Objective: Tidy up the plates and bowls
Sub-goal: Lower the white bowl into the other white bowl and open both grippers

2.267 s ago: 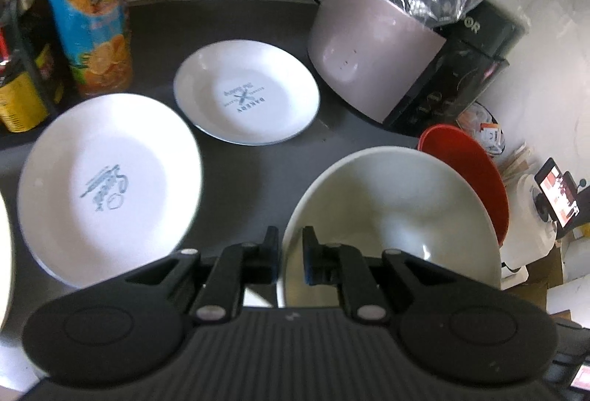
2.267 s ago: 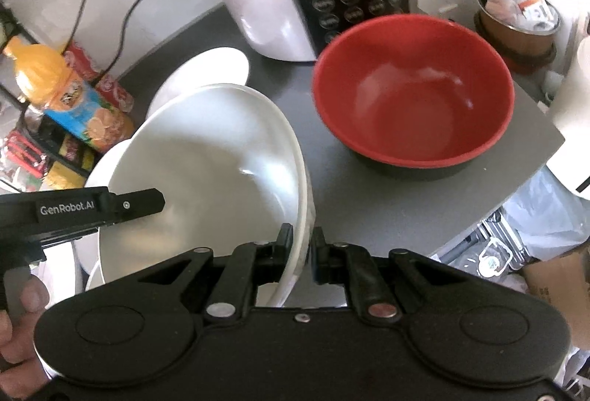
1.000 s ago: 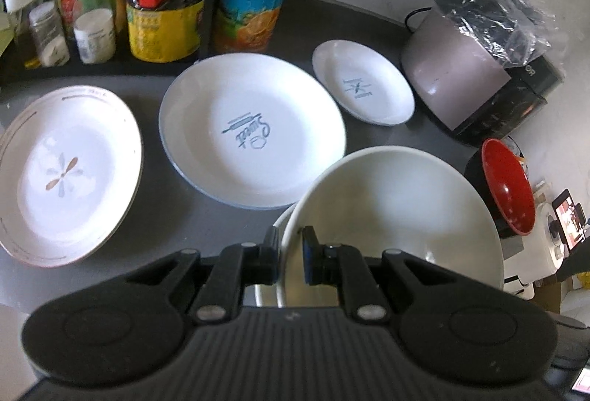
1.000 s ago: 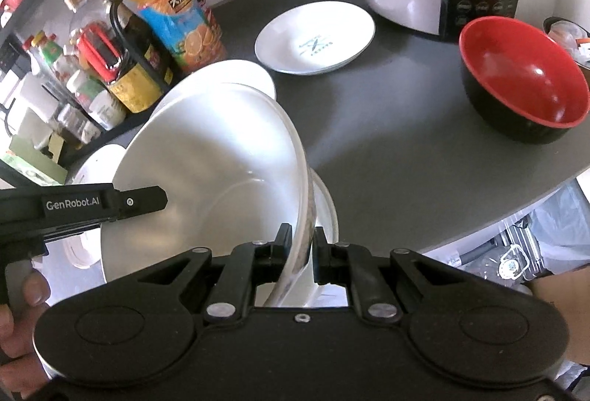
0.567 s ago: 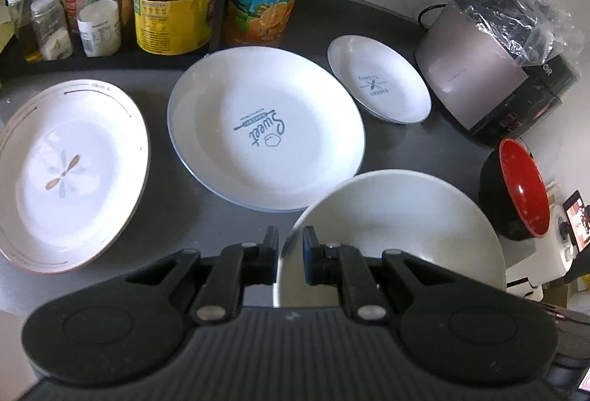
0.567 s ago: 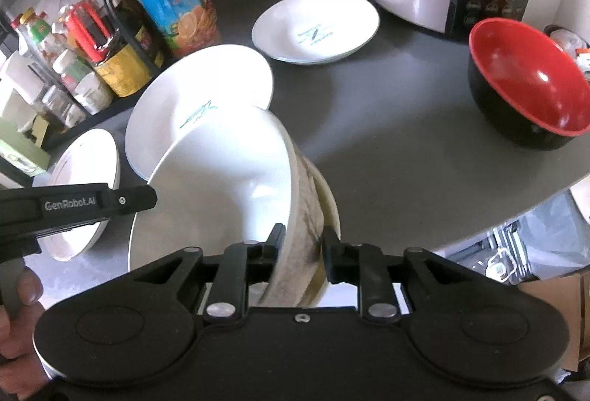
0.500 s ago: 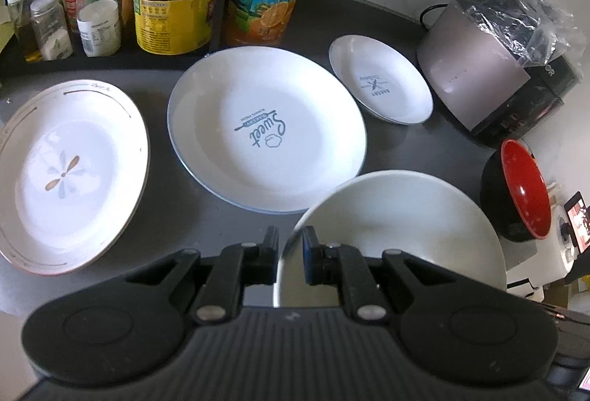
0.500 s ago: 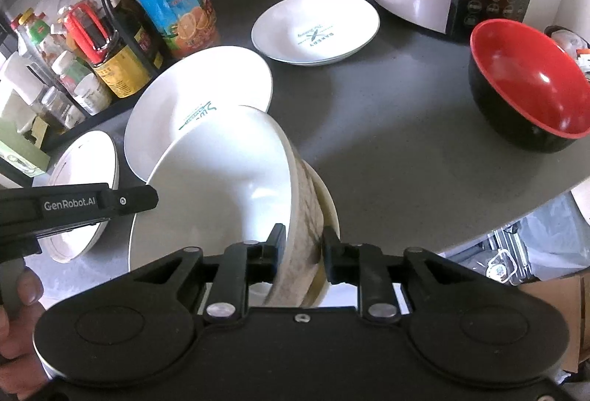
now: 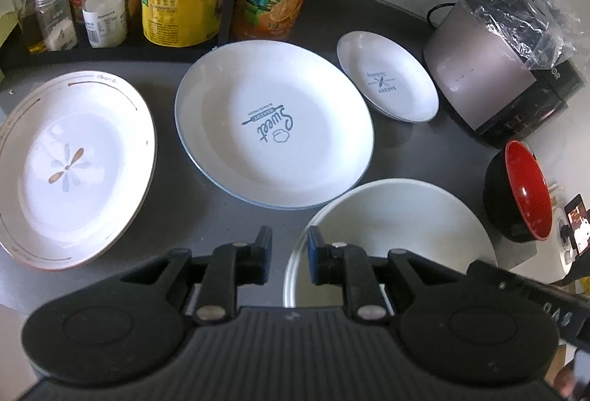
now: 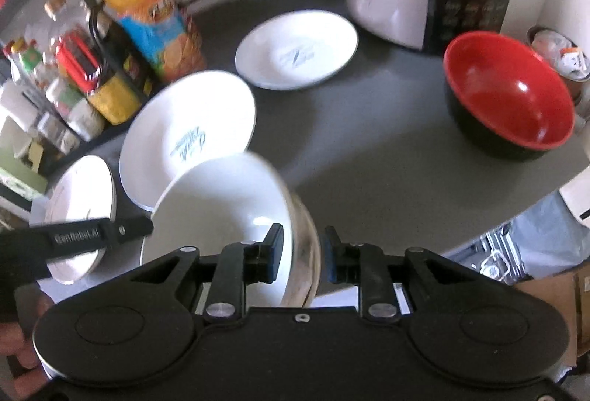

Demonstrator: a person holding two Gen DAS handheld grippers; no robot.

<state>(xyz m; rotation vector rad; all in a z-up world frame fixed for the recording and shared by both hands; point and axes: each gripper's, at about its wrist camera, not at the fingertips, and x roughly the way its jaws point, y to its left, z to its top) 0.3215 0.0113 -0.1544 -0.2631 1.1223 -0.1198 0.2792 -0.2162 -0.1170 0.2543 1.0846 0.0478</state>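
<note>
From the left wrist view, the left gripper [image 9: 289, 249] hangs low over the near edge of the dark grey counter [image 9: 424, 150], its jaws apart and clamped on nothing. One finger sits just inside the near-left rim of the large plain white bowl [image 9: 398, 216] and the other just outside it; neither seems to press on the rim, which reads as a let-go. The bowl rests mouth up on the counter, near right of the big white plate printed "Sweet" [image 9: 274, 130]. Being round, it has no long axis to speak of. A white plate with a flower motif [image 9: 70, 165] lies at far left, a small white plate with a crossed logo [image 9: 387, 82] sits beyond, and a red-lined black bowl [image 9: 523, 190] stands at right. The plates lie spread singly, probably awaiting stacking.

From the right wrist view, which is blurred, the right gripper [image 10: 302, 249] likewise has its jaws apart, straddling the near-right wall of the white bowl [image 10: 221, 201] with a gap on both sides. The bowl opens upward here too. The left tool's black body [image 10: 73, 237] crosses its left rim. The red-lined bowl [image 10: 510, 98] stands well apart at far right, likely the next candidate for nesting.
</note>
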